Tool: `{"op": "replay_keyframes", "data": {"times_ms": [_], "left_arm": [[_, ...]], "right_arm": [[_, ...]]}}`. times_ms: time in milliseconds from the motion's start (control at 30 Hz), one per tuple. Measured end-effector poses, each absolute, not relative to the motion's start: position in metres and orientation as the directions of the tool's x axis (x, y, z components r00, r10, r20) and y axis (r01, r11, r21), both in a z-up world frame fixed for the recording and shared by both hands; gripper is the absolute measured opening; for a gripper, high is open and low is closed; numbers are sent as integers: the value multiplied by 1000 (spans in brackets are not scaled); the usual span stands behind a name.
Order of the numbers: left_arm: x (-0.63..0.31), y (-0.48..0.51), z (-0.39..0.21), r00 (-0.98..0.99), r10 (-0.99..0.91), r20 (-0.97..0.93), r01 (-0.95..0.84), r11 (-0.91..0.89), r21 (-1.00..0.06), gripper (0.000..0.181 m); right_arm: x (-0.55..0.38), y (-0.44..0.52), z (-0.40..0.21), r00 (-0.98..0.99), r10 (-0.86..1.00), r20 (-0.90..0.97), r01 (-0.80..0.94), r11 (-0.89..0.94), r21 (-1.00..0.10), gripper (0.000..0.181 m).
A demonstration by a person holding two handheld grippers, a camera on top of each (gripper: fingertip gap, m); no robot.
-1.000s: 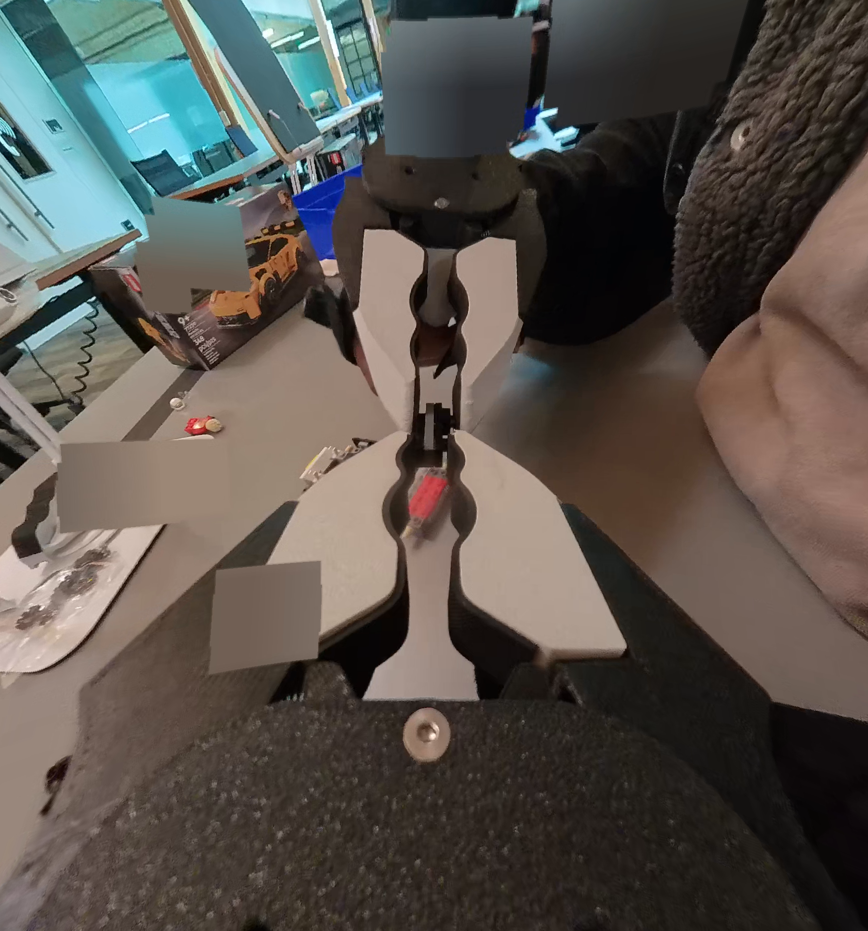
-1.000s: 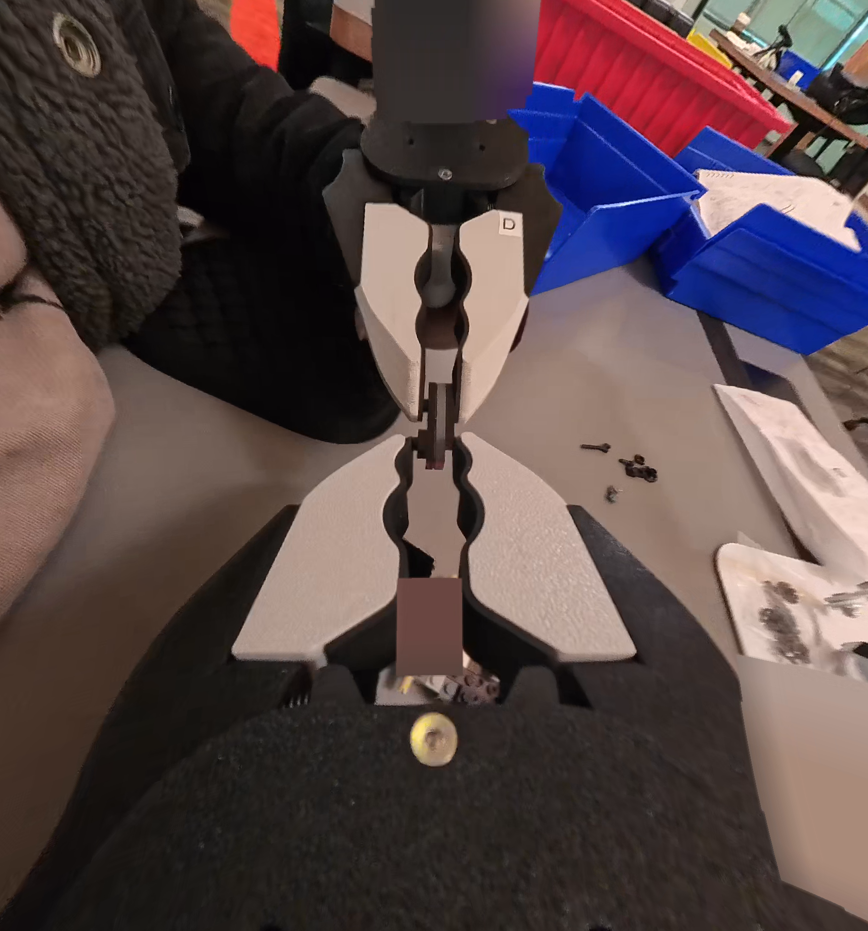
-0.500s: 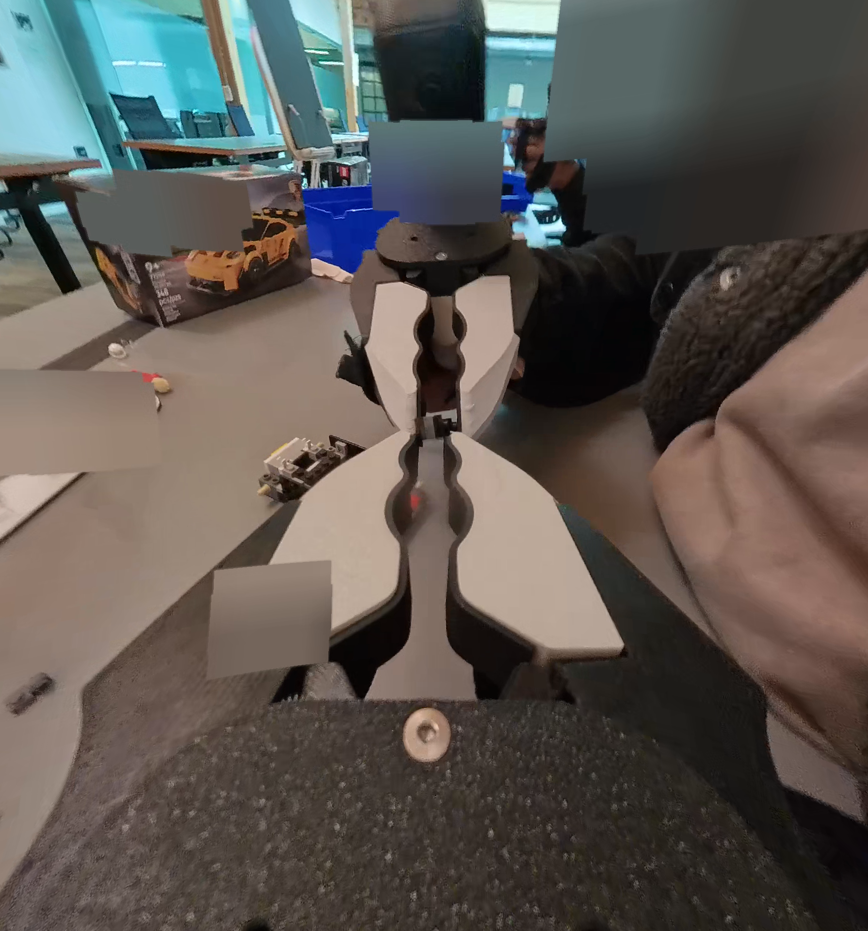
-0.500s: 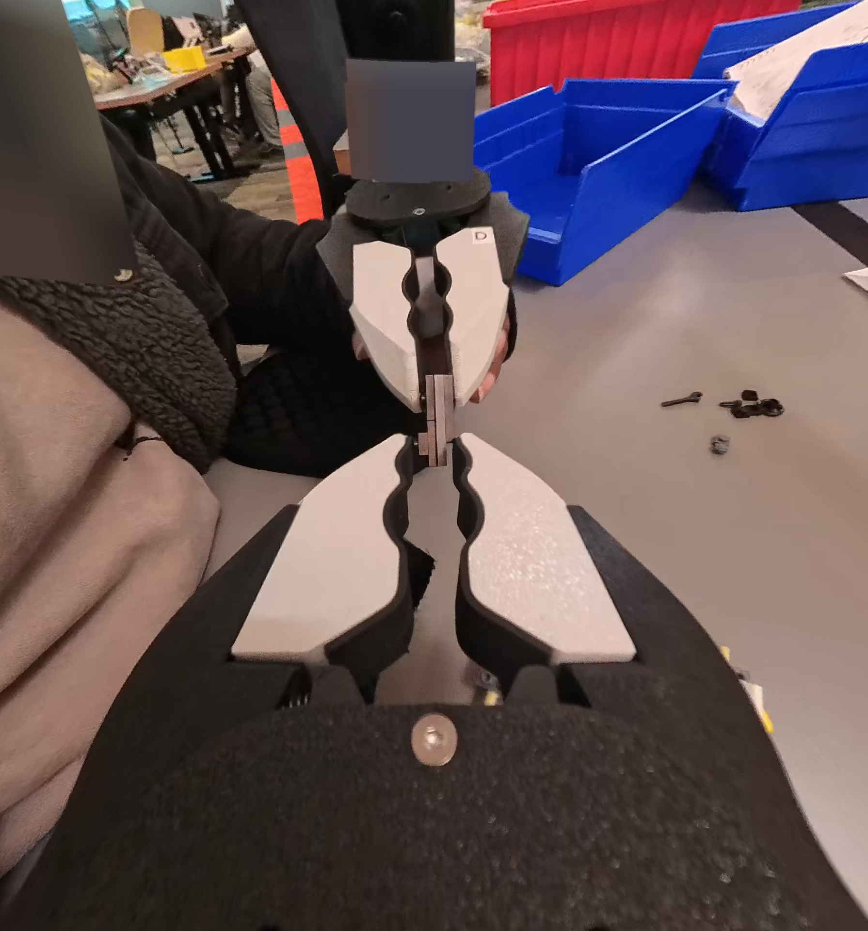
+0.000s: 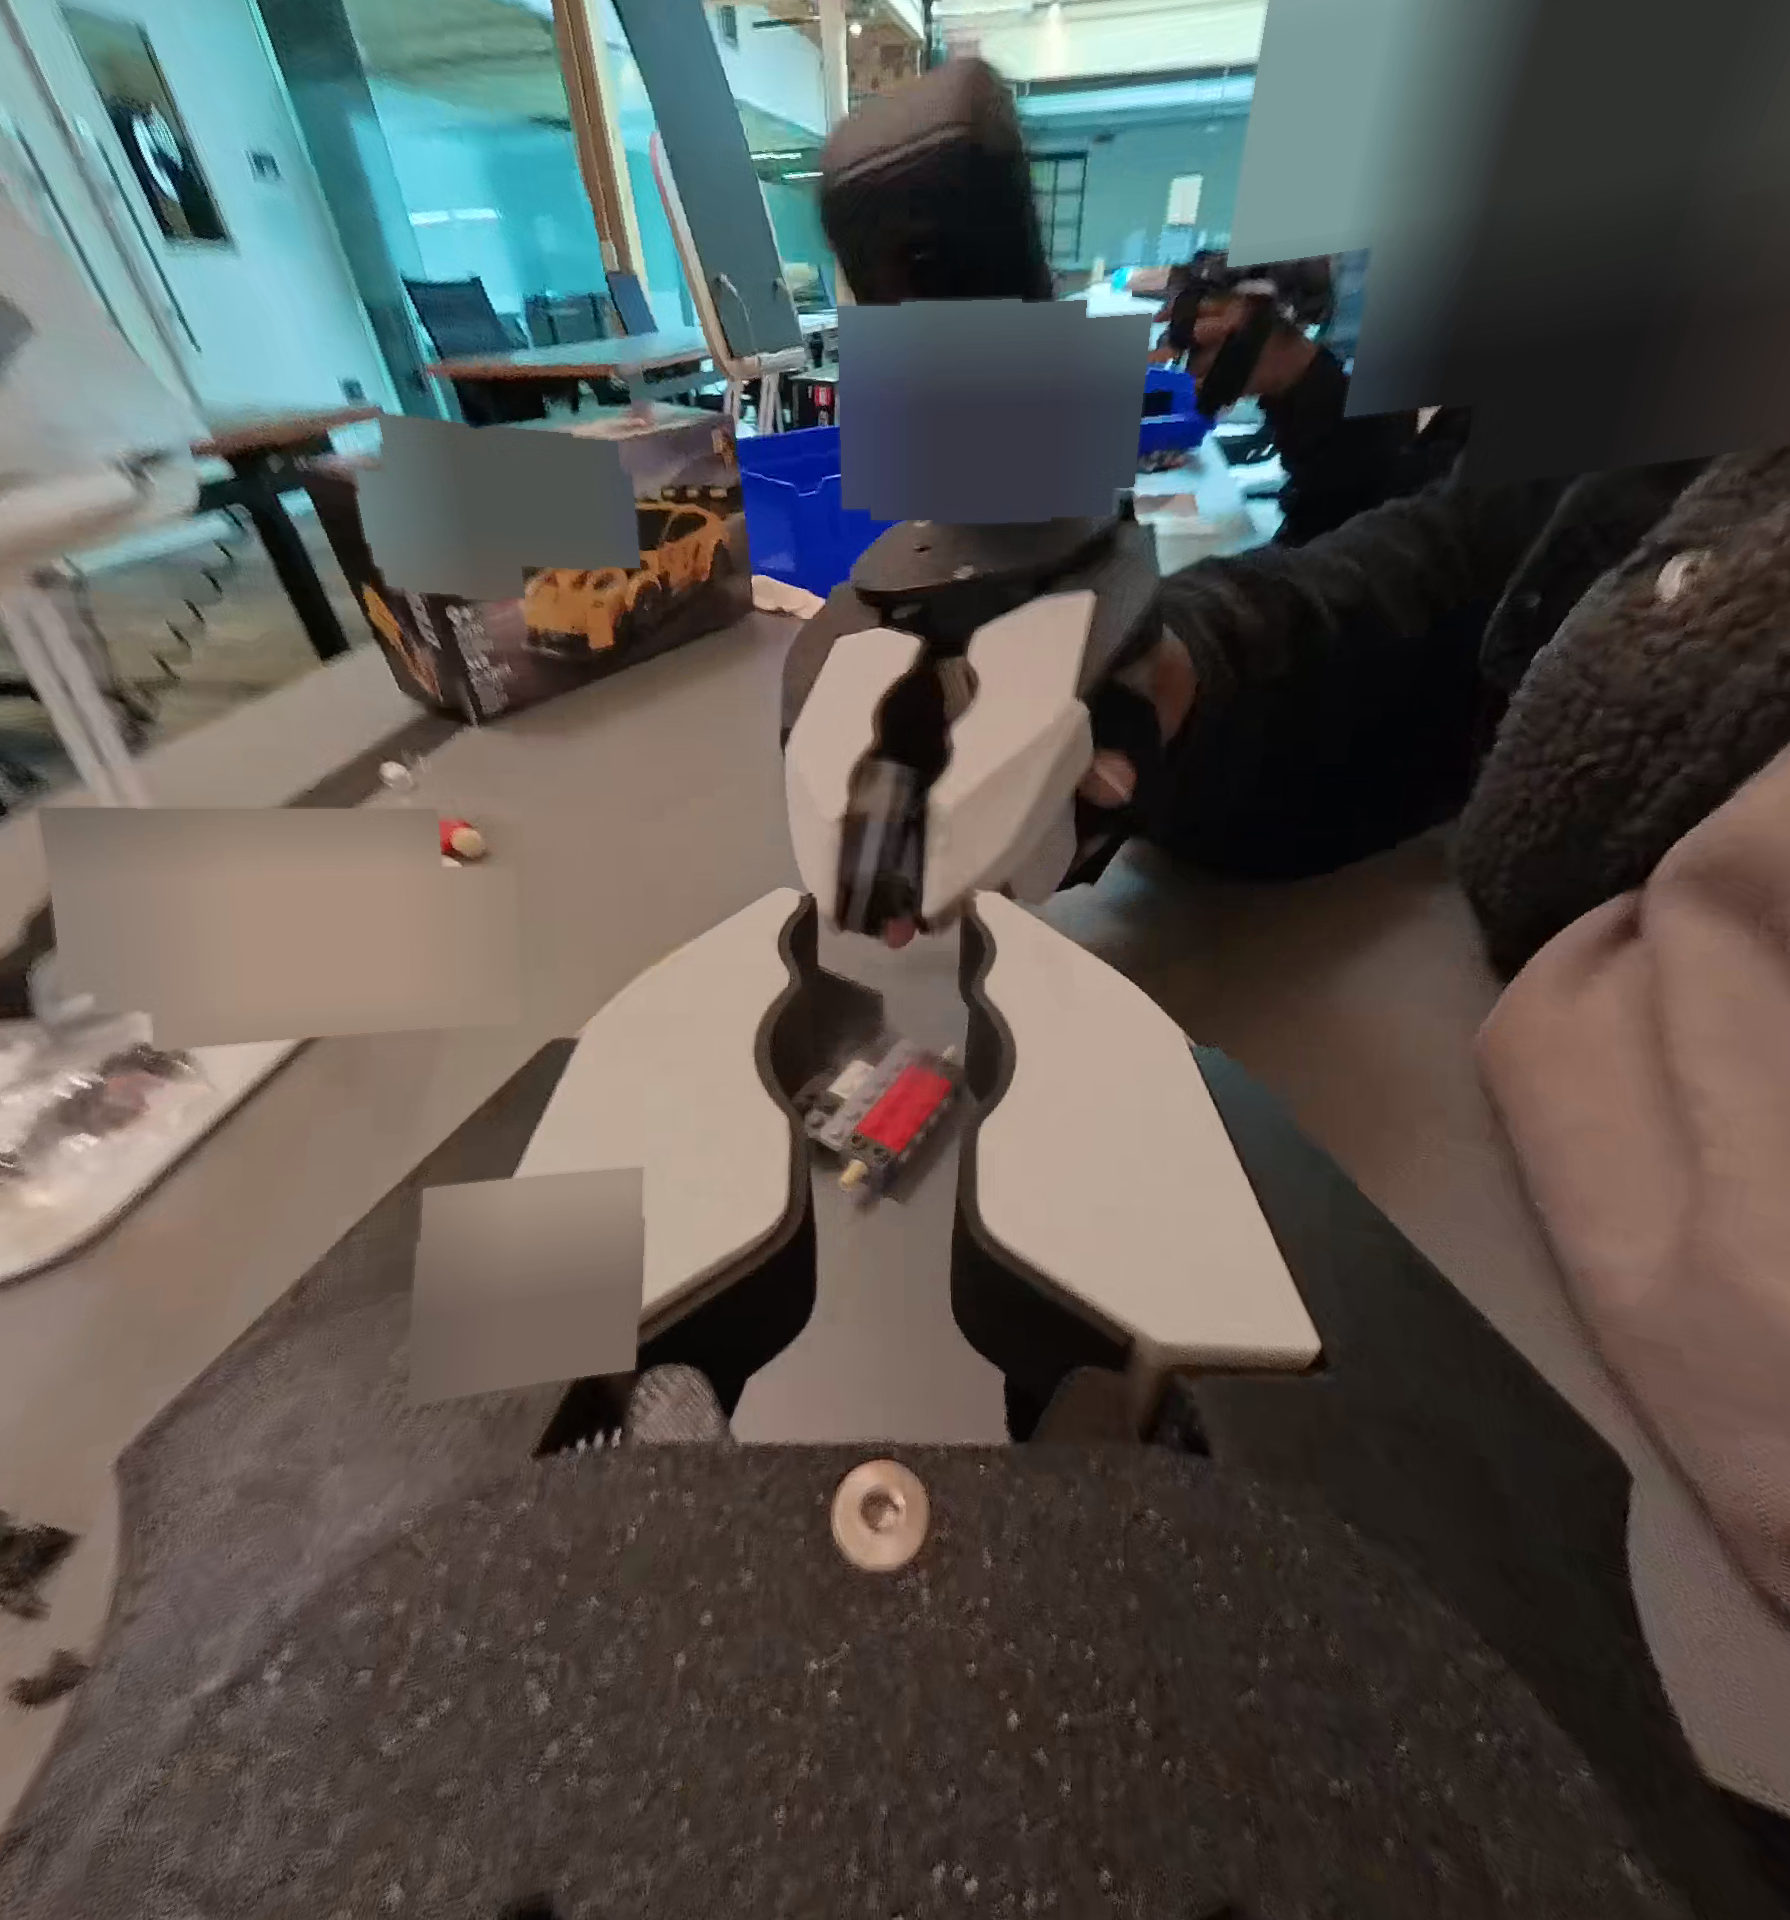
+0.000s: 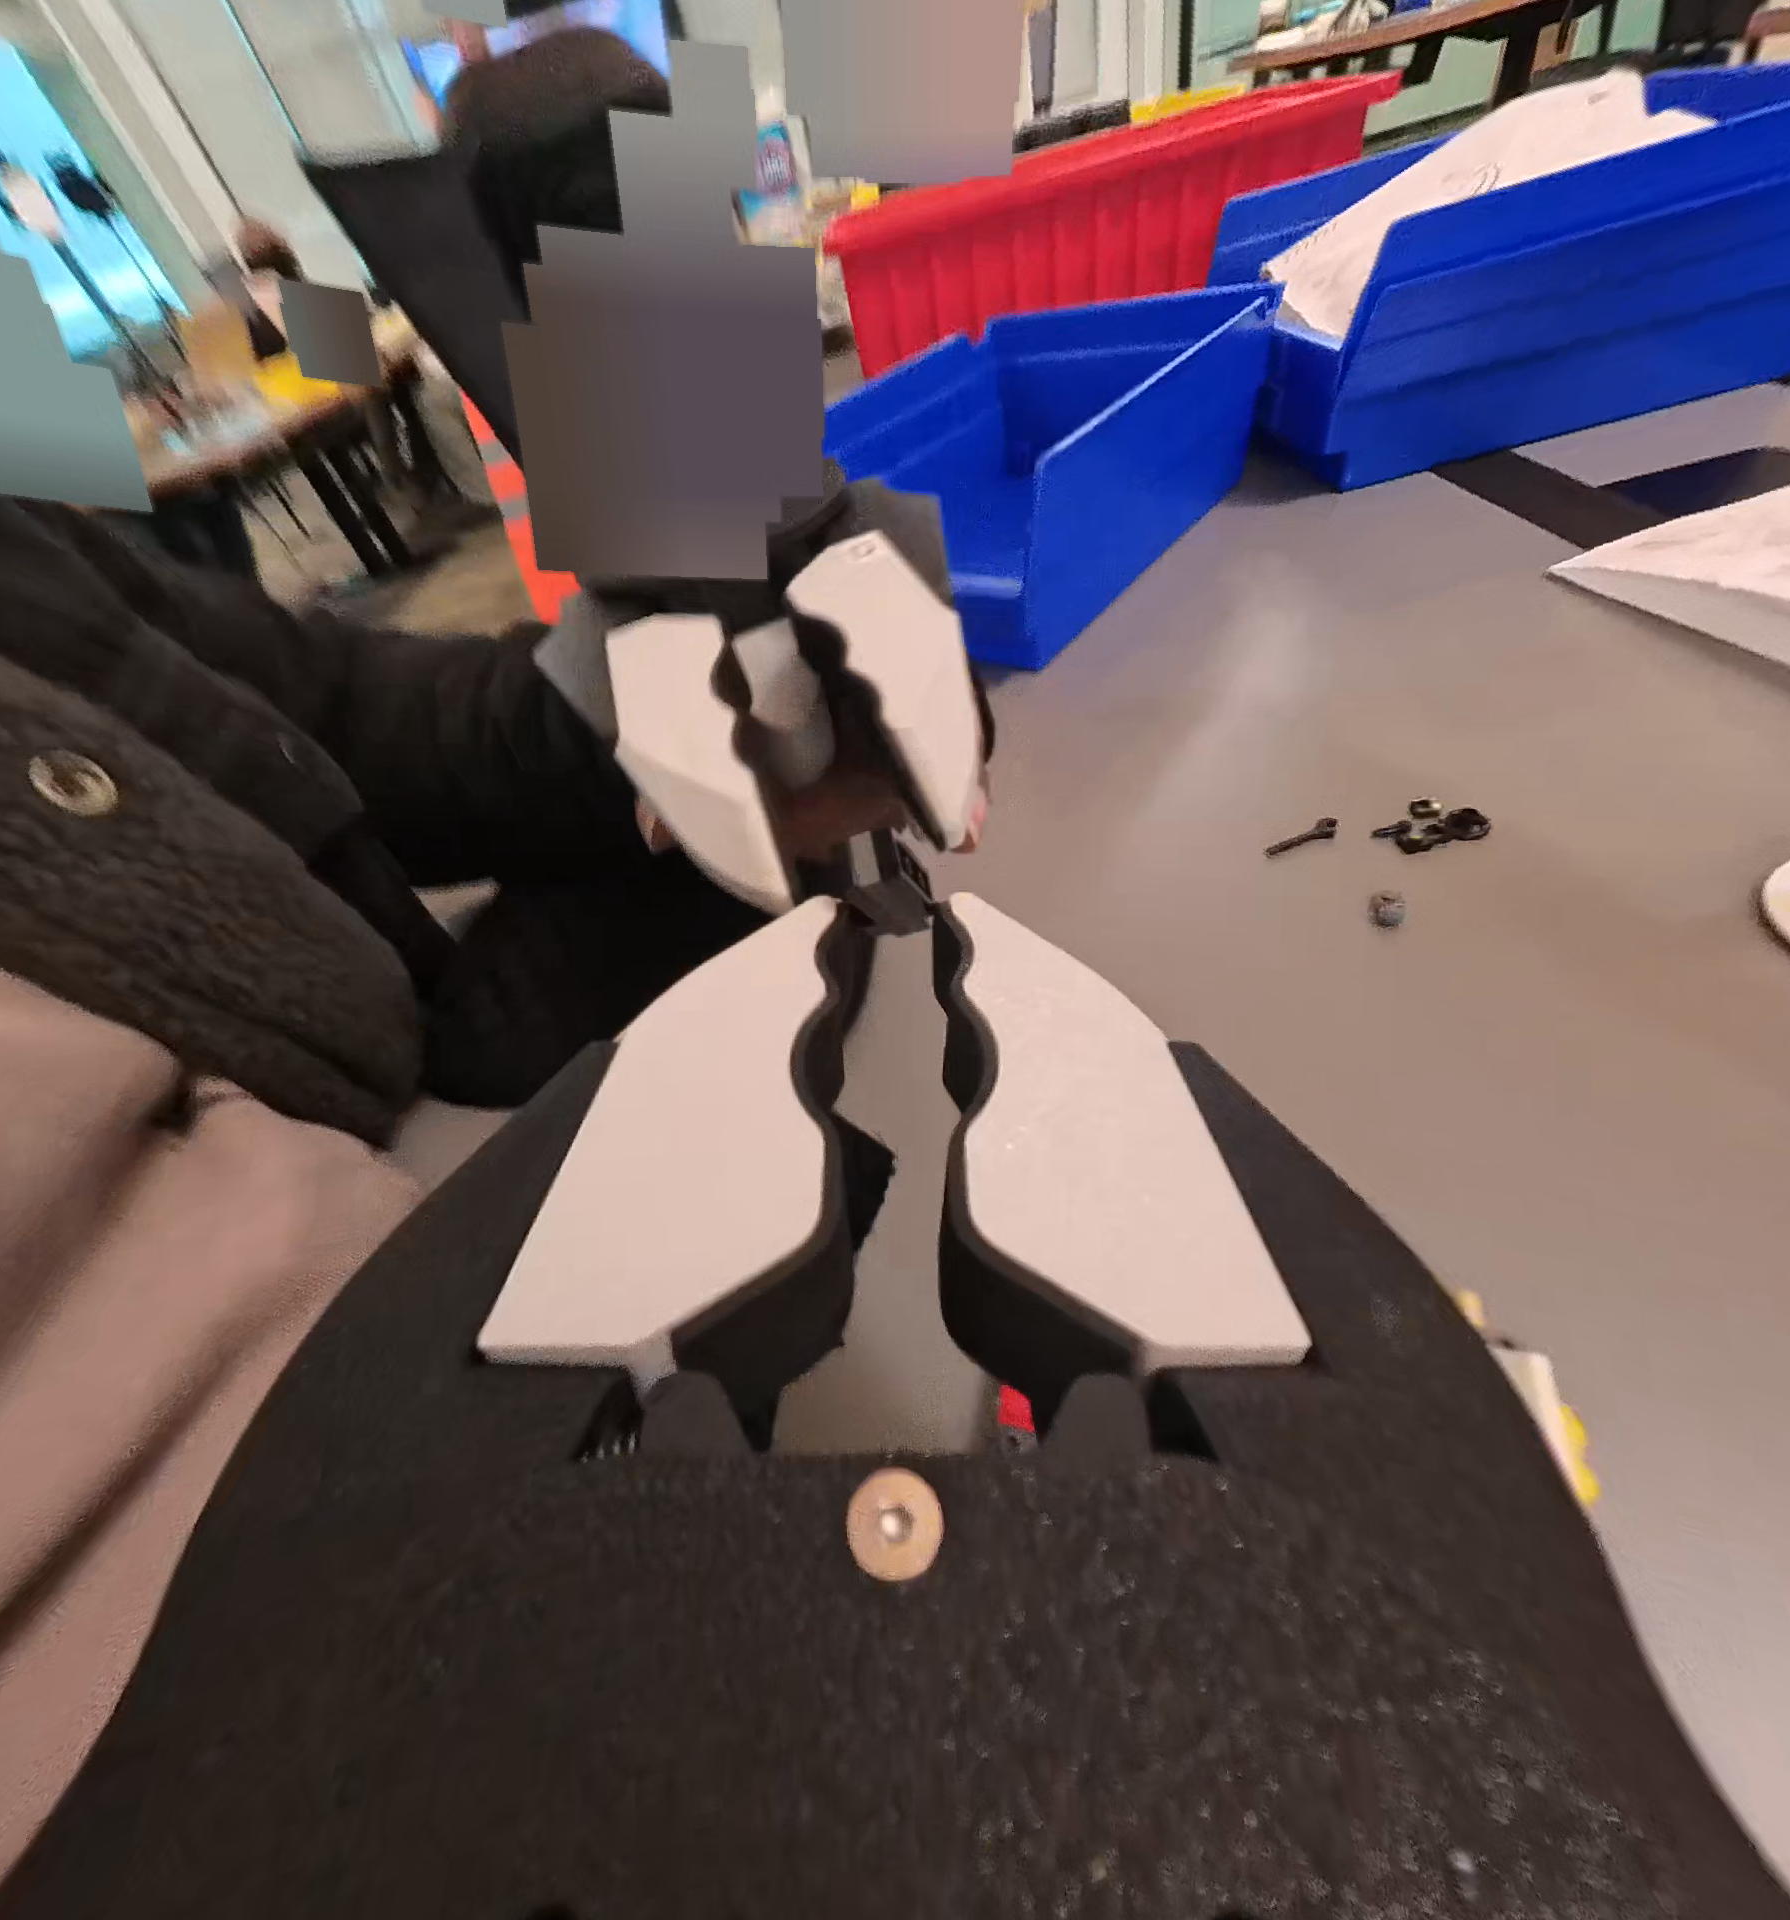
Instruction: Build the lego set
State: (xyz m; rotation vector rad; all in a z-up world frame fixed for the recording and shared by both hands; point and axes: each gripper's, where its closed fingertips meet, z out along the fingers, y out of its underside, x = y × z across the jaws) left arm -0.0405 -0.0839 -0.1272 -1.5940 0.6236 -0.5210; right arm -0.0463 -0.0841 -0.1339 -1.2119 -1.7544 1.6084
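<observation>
Lego box (image 5: 579, 582) behind small assembly (image 5: 886, 1117) on table (image 5: 1286, 987), bins (image 6: 1057, 436) far right

Blue bins (image 6: 1130, 488), red bin (image 6: 1078, 260) (behind) on grey table (image 6: 1390, 1091).

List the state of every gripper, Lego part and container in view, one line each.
left gripper: open, empty.
right gripper: shut on dark Lego piece.
red-and-grey Lego assembly: lying loose on the table, seen between the left gripper's fingers.
Lego box: standing on the table; sealed or not, cannot tell.
near blue bin: open-topped, looks empty.
far blue bin: holds papers.
</observation>
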Motion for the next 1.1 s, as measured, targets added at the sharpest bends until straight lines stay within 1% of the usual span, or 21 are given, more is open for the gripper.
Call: {"op": "replay_keyframes", "data": {"times_ms": [67,100,167,233,300,367,433,500,567,600,667,700,767,800,833,900,967,1033,1100], "left_arm": [[-36,-84,-127,752,-632,-189,-236,9,-972,28],[-33,-84,-127,739,-605,-297,-330,59,-942,27],[-30,-80,-124,695,-500,-517,-517,152,-842,26],[-30,-76,-116,637,-372,-675,-649,214,-730,22],[-30,-74,-113,581,-282,-764,-732,230,-641,20],[-28,-74,-112,538,-230,-811,-776,240,-583,19],[-28,-73,-115,507,-202,-838,-807,231,-544,17],[-28,-73,-117,503,-203,-840,-812,221,-540,16],[-26,-74,-118,520,-237,-821,-791,227,-567,16],[-25,-75,-120,535,-271,-800,-770,231,-594,13],[-22,-77,-126,571,-371,-732,-713,217,-667,8],[-22,-78,-128,606,-427,-670,-657,205,-725,8],[-21,-80,-132,655,-586,-477,-511,121,-851,8],[-22,-79,-132,663,-641,-386,-445,77,-892,11],[-23,-78,-134,651,-697,-299,-396,25,-918,8],[-26,-71,-142,601,-786,-143,-347,-96,-933,8],[-26,-60,-150,543,-839,-36,-341,-181,-922,8],[-22,-51,-158,467,-883,42,-355,-231,-906,8],[-19,-40,-167,420,-906,60,-397,-243,-885,8]], "right_arm": [[-43,-82,-123,-518,781,-348,303,-213,-929,14],[-42,-81,-118,-526,746,-408,311,-278,-909,14],[-38,-84,-111,-551,656,-516,349,-381,-856,14],[-35,-89,-109,-554,575,-602,406,-445,-798,14],[-34,-92,-110,-548,531,-646,433,-481,-763,14],[-34,-94,-112,-534,490,-689,455,-520,-722,14],[-34,-92,-113,-524,456,-720,468,-553,-690,14],[-34,-91,-115,-520,439,-733,476,-563,-676,14],[-32,-93,-116,-533,420,-734,498,-546,-674,14],[-29,-95,-115,-554,392,-735,518,-529,-672,20],[-21,-97,-118,-577,362,-732,578,-451,-680,38],[-17,-94,-121,-596,394,-699,572,-403,-715,37],[-11,-80,-125,-623,523,-582,522,-277,-807,33],[-11,-71,-130,-620,621,-480,489,-173,-855,32],[-11,-63,-134,-613,706,-354,448,-59,-892,32],[-10,-54,-140,-599,785,-157,412,134,-901,29],[-14,-48,-145,-561,828,-12,394,255,-883,24],[-17,-45,-152,-542,839,56,395,313,-864,19],[-19,-41,-160,-525,848,67,429,332,-840,14]]}}
